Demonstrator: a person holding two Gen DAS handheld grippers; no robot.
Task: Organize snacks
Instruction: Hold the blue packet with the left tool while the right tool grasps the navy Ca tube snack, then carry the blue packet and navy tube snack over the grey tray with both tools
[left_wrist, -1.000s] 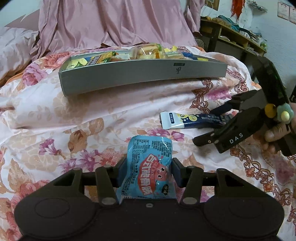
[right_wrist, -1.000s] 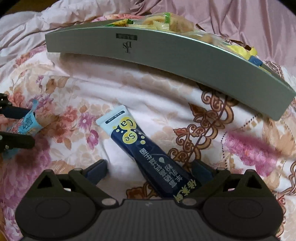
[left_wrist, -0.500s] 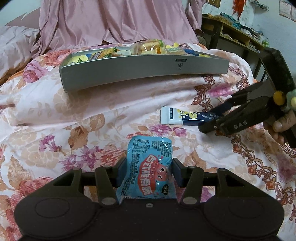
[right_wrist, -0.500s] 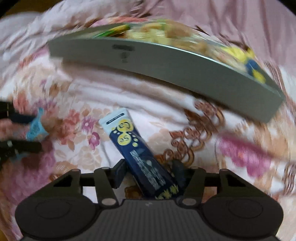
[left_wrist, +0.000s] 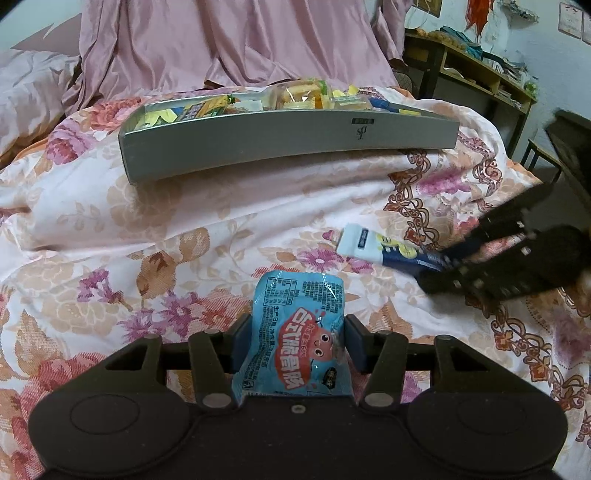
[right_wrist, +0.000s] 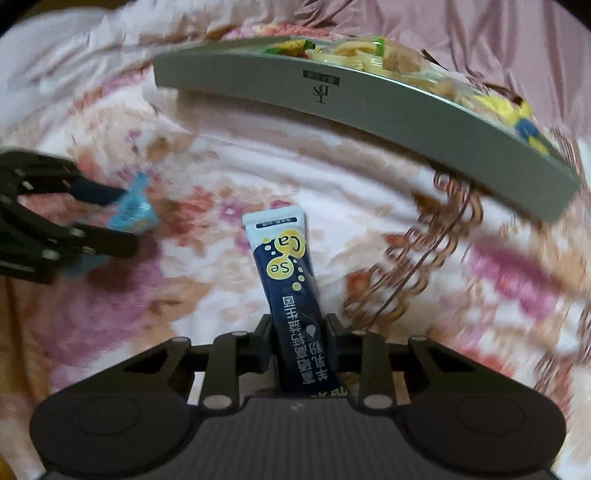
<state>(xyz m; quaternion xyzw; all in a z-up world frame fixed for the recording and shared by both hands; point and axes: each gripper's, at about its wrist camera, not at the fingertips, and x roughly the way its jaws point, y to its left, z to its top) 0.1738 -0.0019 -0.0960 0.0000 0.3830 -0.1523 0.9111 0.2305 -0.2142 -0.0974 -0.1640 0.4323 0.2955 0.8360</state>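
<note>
Left hand-held gripper (left_wrist: 293, 341) clamped on blue snack pouch (left_wrist: 295, 332); right hand-held gripper (right_wrist: 297, 338) clamped on dark stick sachet (right_wrist: 291, 291). Both packets above floral bedspread (left_wrist: 184, 240), short of the grey tray (left_wrist: 288, 140) of snacks.

Floral bedspread (left_wrist: 155, 229); grey snack tray (left_wrist: 288, 144) on it.

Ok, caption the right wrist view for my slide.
Right tongs shut on a navy sachet, grey snack tray ahead on the floral bedspread.
</note>
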